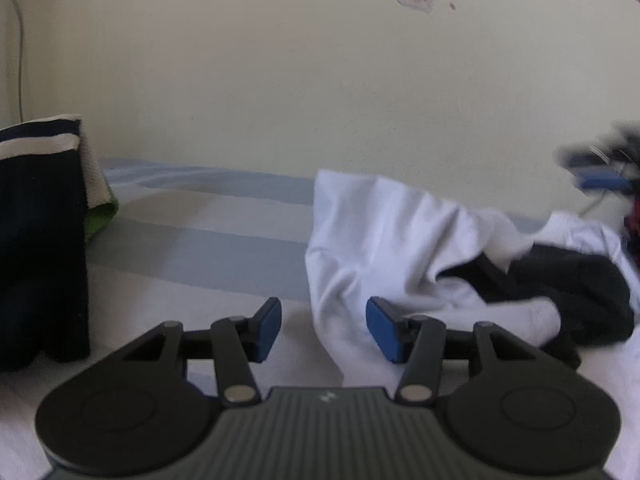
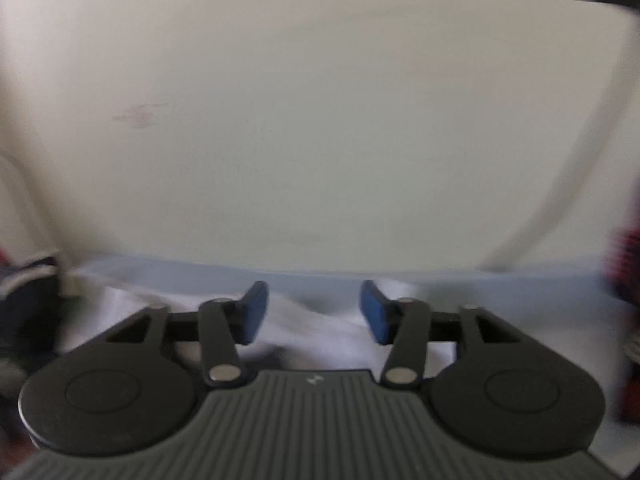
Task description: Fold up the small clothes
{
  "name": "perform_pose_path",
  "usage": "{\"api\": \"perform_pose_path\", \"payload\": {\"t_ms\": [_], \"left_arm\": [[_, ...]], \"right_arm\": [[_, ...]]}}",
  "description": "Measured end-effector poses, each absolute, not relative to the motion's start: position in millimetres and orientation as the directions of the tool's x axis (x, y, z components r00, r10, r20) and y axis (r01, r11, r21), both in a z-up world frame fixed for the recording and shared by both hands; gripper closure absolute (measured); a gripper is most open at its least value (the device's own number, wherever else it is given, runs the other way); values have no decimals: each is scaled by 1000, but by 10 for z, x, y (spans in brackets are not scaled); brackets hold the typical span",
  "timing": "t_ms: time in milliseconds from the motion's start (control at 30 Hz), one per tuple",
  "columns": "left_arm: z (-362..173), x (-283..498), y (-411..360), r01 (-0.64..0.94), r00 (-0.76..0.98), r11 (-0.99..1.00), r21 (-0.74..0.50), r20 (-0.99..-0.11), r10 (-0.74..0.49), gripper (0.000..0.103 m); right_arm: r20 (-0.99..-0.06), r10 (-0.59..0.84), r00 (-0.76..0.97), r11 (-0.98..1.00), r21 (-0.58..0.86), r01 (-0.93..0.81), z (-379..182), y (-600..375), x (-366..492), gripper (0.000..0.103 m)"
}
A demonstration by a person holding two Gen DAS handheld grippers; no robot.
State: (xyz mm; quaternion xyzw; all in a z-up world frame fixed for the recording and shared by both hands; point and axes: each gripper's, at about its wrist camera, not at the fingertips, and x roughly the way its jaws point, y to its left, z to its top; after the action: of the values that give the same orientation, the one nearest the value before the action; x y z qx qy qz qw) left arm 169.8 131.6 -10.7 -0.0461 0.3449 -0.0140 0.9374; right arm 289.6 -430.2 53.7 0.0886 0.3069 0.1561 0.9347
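Left wrist view: a folded dark garment with white bands (image 1: 40,216) stands at the left edge of the striped bed sheet (image 1: 208,248), judged finished. A white garment (image 1: 384,240) lies crumpled toward the right, over a black garment (image 1: 572,284); both remain unfolded. The left gripper (image 1: 323,330) is spread, pinching nothing, and the white cloth's near edge runs between its pads untouched.

Right wrist view, blurred: the right gripper (image 2: 314,312) is spread and empty, and the white garment (image 2: 320,332) lies just below and ahead of its fingertips.
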Motion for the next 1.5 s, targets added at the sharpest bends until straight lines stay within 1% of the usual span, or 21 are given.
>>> {"api": "perform_pose_path", "payload": {"t_ms": [33,267,300,333,400,467,500,533,633,700,733,800,833,867,967,1033,1100,1200,1300,1367,1500], "left_arm": [[-136,1706,1295,1,757,996,-85,-651,-57,55],[-164,1717,1313,25,760,996,-89,-645,-77,55],[-165,1721,1308,27,760,996,-87,-645,-77,55],[-165,1722,1300,28,760,996,-82,-645,-74,55],[-167,1728,1287,27,761,997,-75,-646,-69,55],[-170,1733,1281,24,761,997,-75,-646,-66,55],[-171,1733,1275,22,761,997,-73,-646,-64,55],[-171,1731,1266,21,761,997,-70,-646,-61,55],[-160,1719,1235,16,762,998,-64,-646,-54,55],[-160,1719,1235,15,761,998,-64,-646,-53,54],[-156,1714,1230,15,761,998,-61,-646,-51,54],[-155,1711,1219,16,761,998,-54,-647,-47,52],[-154,1710,1215,16,761,999,-50,-648,-44,52],[-153,1709,1213,15,761,999,-48,-648,-43,52],[-150,1706,1211,14,760,999,-47,-648,-41,51],[-149,1707,1213,14,760,999,-45,-649,-40,49],[-149,1702,1210,10,760,999,-42,-649,-35,47],[-152,1706,1225,-5,757,999,-41,-653,-23,41],[-153,1716,1243,-8,757,999,-38,-653,-19,40],[-151,1709,1228,-16,757,999,-27,-653,-6,37],[-159,1729,1245,-68,750,997,-18,-660,40,24]], "right_arm": [[-566,378,732,925,271,-267,520,-4126,3063,33],[-768,290,572,950,161,-266,-177,-3256,4010,33],[-789,288,543,948,154,-280,-279,-3174,4059,30],[-774,278,569,946,118,-302,-254,-3061,4011,25],[-782,284,555,924,67,-377,-287,-2876,3922,26],[-778,300,552,889,17,-458,-289,-2744,3766,43],[-773,323,546,871,18,-491,-278,-2731,3694,67],[-775,340,533,857,22,-515,-259,-2763,3589,80],[-743,318,589,830,-82,-551,-214,-2668,3313,84],[-671,311,673,832,-150,-534,-109,-2643,3264,85],[-612,309,728,843,-178,-508,-47,-2644,3188,85],[-482,296,825,880,-197,-431,56,-2685,3115,85],[-461,270,846,901,-190,-391,55,-2693,3162,85],[-475,226,851,909,-211,-359,-9,-2661,3233,85],[-595,95,798,880,-324,-347,-347,-2521,3400,78],[-587,110,802,896,-290,-335,-335,-2597,3289,64],[-559,172,811,924,-193,-329,-173,-2747,3106,54],[-538,274,797,936,-42,-350,51,-3060,2646,51],[-567,342,749,919,36,-393,43,-3356,2094,45],[-606,319,729,924,29,-380,-19,-3607,1703,44],[-707,182,683,972,22,-236,-349,-4021,1161,43]]}}
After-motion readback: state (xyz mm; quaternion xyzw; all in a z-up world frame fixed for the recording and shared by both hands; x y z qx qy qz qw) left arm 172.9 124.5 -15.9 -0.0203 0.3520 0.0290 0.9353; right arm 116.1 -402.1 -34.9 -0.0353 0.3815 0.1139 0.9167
